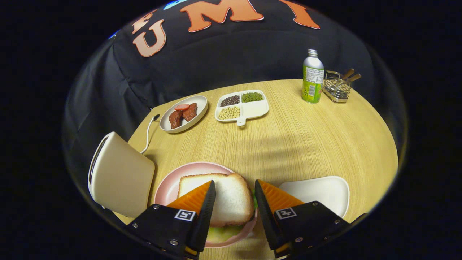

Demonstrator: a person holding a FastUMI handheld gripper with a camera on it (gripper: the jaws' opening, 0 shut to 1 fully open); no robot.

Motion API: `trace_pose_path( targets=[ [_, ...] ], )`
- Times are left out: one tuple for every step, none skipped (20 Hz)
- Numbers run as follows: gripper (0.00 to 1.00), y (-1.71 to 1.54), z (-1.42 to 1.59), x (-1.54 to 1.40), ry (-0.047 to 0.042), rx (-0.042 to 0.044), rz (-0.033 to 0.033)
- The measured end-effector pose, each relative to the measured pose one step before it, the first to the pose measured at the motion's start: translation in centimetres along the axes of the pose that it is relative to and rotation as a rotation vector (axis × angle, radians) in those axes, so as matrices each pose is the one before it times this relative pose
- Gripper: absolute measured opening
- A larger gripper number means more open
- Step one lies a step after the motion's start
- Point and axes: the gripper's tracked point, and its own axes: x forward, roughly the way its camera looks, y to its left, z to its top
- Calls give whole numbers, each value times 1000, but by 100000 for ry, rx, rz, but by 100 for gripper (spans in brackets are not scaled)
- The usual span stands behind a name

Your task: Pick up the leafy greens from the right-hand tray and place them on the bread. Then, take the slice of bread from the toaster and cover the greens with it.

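Observation:
A slice of white bread [231,196] lies on the pink plate [168,189], with leafy greens [223,233] showing under its near edge. My gripper [234,195] hovers just above the slice, open, its orange-and-black fingers [202,202] apart with nothing pressed between them. The cream toaster [121,175] stands left of the plate. Right of the plate, beyond the right finger, lies the white tray [321,191] with nothing on it.
Farther back are an oval dish [200,104] with pieces of meat and a red slice, a white divided dish [258,110] of beans and grains, a green-labelled bottle [312,77] and a wire caddy [337,88] of utensils. The toaster's white cord [148,131] runs across the wooden round table [306,141].

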Motion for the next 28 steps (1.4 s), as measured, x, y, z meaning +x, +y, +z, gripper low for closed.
trace_pose_path(
  targets=[
    [67, 130, 267, -117, -983, -818, -238],
    [72, 254, 246, -67, -778, -219, 162],
    [74, 132, 161, -254, -220, -75, 253],
    [84, -92, 307, -263, -584, -833, -638],
    [88, -307, 495, -290, -1082, -1701, -1248],
    [95, -376, 464, -351, -1071, -1946, -1243],
    [98, -278, 509, -384, -775, -1728, -959],
    [98, -432, 576, -627, -966, -1223, -1016],
    [98, -441, 783, -587, -1415, -815, -888],
    [98, -478, 813, -622, -1521, -525, -925],
    [98, -481, 1049, -693, -1943, -215, -613],
    [98, -600, 943, -675, -1989, -43, -911],
    [98, -602, 1113, -717, -2173, -52, -891],
    [98, -671, 1105, -751, -2248, 34, -950],
    [98, -646, 1050, -715, -2338, 114, -831],
    [98, -650, 1137, -754, -2472, 15, -607],
    [98, -690, 1204, -742, -2555, 30, -803],
    [98, -665, 1072, -641, -2563, -86, -610],
    [98, -638, 1099, -645, -2590, -170, -442],
    [98, -655, 962, -625, -2403, -20, -717],
    [98, -530, 881, -526, -2103, 339, -386],
    [98, -561, 752, -574, -1978, 506, -59],
    [98, -546, 761, -514, -1845, 720, -390],
    [98, -658, 751, -506, -2044, 602, -572],
    [98, -520, 737, -358, -2170, -58, -466],
    [98, -760, 631, -525, -1988, -477, -1061],
    [98, -720, 658, -429, -1953, -694, -1176],
    [98, -584, 680, -507, -2116, -777, -667]
  ],
)
